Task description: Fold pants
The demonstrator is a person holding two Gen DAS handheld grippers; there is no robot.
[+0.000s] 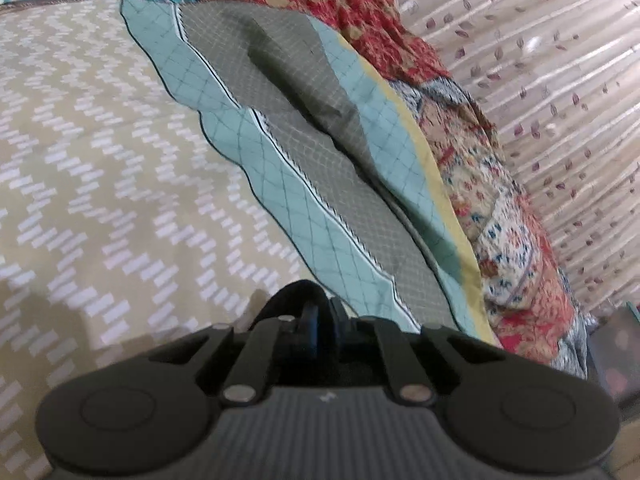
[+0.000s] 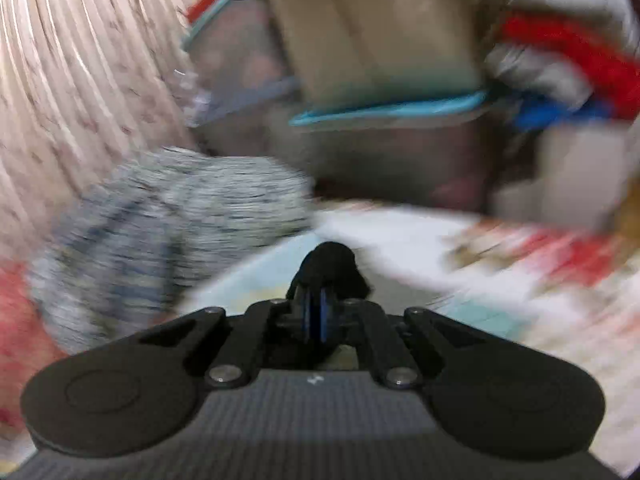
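Both tools closed, pants lying on the bed.

The left tool (image 1: 316, 320) is pinched shut at the near end of the pants (image 1: 304, 152), grey with teal borders, which stretch across the bed (image 1: 100, 140) toward its far edge beside patterned clothes (image 1: 492, 216). The right tool (image 2: 320, 320) looks closed too, though blur hides whether cloth is caught. To fold well, keep the hem taut and carry both corners over evenly, matching the edges. No brand or writing is readable.

Black ribbed tool (image 1: 316, 312) (silver screws, blue-edged fingertips)
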